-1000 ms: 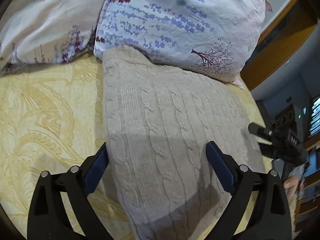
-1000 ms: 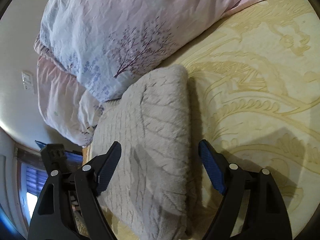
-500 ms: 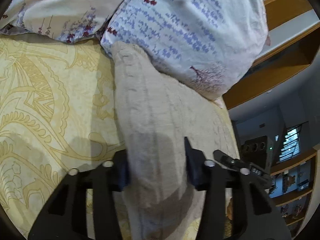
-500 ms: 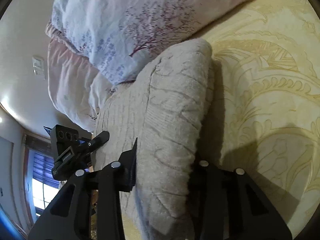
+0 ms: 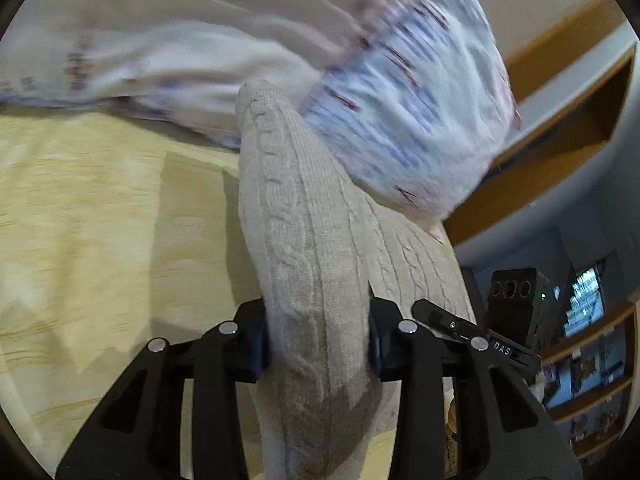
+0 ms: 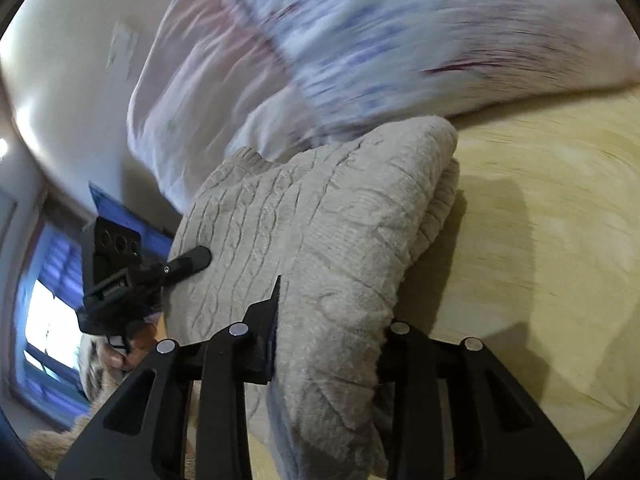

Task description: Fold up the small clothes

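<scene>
A folded beige cable-knit sweater [image 5: 304, 216] lies across a yellow patterned bedspread [image 5: 100, 220], raised off it between both grippers. My left gripper [image 5: 318, 344] is shut on one edge of the thick fold. My right gripper [image 6: 328, 344] is shut on the opposite edge of the sweater [image 6: 320, 220]. Each gripper shows in the other's view: the right one in the left wrist view [image 5: 512, 320], the left one in the right wrist view [image 6: 132, 272]. The fingertips are buried in the knit.
Floral pillows [image 5: 400, 80] lie just behind the sweater, touching its far end; they also show in the right wrist view [image 6: 360, 40]. A wooden headboard [image 5: 560, 100] and shelves [image 5: 592, 360] stand at the right. The bedspread [image 6: 540, 240] spreads out beside the sweater.
Both grippers went from open around the sweater's edges to shut on them. The sweater has risen off the bedspread and both views have tilted; the background is motion-blurred.
</scene>
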Available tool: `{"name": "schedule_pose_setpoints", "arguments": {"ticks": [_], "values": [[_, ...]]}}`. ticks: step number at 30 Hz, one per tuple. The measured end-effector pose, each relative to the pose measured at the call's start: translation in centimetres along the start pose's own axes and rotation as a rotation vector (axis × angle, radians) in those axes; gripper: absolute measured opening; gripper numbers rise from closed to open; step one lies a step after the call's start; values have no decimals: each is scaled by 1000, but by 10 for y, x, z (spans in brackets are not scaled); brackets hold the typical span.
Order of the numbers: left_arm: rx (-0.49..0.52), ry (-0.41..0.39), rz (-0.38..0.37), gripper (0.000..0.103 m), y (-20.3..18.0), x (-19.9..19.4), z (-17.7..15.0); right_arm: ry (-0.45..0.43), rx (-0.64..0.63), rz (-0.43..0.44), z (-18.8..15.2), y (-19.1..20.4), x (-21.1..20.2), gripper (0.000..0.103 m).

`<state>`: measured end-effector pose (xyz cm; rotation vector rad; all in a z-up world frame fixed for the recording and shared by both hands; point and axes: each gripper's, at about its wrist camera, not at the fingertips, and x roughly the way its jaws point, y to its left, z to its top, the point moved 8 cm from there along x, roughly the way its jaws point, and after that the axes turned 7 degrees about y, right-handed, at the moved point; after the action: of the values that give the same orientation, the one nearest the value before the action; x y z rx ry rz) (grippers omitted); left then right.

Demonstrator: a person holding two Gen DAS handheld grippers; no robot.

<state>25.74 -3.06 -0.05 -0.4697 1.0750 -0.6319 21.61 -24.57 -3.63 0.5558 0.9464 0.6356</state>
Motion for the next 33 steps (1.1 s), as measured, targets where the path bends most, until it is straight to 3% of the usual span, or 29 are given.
{"name": "schedule_pose_setpoints", "arguments": {"ticks": [5, 6, 9, 13, 17, 18, 19, 22, 24, 29, 33], "values": [[-107, 32, 38, 43, 61, -2, -9, 63, -18, -81, -4, 4, 41, 38], [-127, 29, 27, 47, 65, 2, -9, 66, -7, -81, -5, 2, 42, 45], [-126, 21, 25, 48, 64, -4, -7, 66, 50, -79, -7, -6, 30, 50], [-49, -59, 111, 49, 55, -29, -9, -6, 65, -85, -16, -9, -8, 50], [118, -174, 177, 52, 25, -62, -25, -22, 22, -82, -36, 1, -26, 49], [151, -181, 184, 56, 16, -62, -28, -17, 8, -86, -41, 4, -25, 39], [188, -183, 198, 58, 9, -61, -33, -14, -3, -92, -43, 7, -23, 20], [294, -134, 305, 58, -7, -38, -50, -30, -26, -210, -45, 5, -17, 15], [321, -116, 353, 58, -6, -29, -55, -48, 3, -247, -45, -2, -18, 15], [331, -84, 438, 58, 4, -12, -56, -41, 71, -234, -48, -16, -12, 16], [347, -100, 469, 60, 4, -11, -57, -91, 6, -333, -48, -2, -23, 30]]}}
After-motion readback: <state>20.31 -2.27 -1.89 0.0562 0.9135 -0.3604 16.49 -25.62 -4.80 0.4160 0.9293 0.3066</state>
